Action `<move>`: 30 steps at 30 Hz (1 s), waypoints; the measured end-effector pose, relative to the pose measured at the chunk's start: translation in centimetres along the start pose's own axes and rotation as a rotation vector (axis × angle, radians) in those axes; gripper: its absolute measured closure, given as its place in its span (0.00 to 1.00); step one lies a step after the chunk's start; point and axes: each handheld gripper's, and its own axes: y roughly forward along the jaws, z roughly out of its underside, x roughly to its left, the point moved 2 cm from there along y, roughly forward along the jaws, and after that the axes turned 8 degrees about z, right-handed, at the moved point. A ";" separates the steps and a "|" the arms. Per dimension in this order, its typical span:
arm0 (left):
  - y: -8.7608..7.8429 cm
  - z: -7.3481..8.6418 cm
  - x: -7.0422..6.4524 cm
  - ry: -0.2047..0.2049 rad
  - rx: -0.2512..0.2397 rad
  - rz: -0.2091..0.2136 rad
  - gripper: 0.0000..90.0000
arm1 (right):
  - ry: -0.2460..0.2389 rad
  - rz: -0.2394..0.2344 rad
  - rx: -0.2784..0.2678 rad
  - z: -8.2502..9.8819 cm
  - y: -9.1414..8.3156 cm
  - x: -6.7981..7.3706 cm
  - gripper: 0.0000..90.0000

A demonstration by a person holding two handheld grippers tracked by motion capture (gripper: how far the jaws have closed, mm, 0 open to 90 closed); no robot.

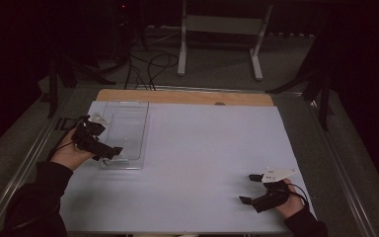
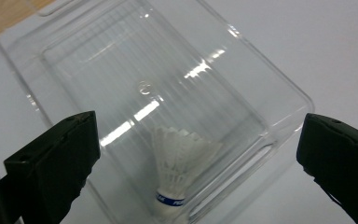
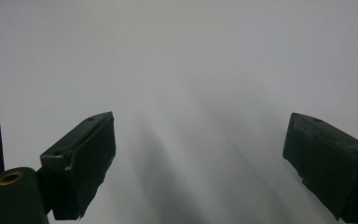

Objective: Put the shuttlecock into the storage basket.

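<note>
Wide-open, the left gripper (image 2: pixel 196 154) hovered at nine o'clock over a clear tray (image 2: pixel 270 116), where a white shuttlecock (image 2: pixel 179 172) lay. At five o'clock the right gripper (image 1: pixel 250 188) rested low on the tabletop (image 1: pixel 202 148), jaws spread, empty.

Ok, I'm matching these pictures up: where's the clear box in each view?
High view: box at the far left of the white mat.
Left gripper view: across the middle, between the open jaws, a shuttlecock inside at its near end.
Right gripper view: bare mat between the open jaws.
Shared landmark: the mat.
</note>
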 end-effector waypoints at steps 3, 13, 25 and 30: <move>0.3 -0.5 -0.6 0.026 -0.014 0.031 0.00 | -0.001 0.003 0.003 0.0 0.0 0.0 0.10; 0.9 -2.4 -2.2 0.063 -0.018 0.076 0.00 | -0.002 0.004 -0.003 -0.1 0.0 -0.1 0.10; 2.3 -3.5 -4.5 0.120 -0.008 0.123 0.00 | -0.003 0.006 -0.003 0.0 -0.1 -0.1 0.10; 2.5 -4.0 -5.6 0.149 -0.010 0.138 0.00 | -0.003 0.002 -0.001 0.0 0.0 0.0 0.10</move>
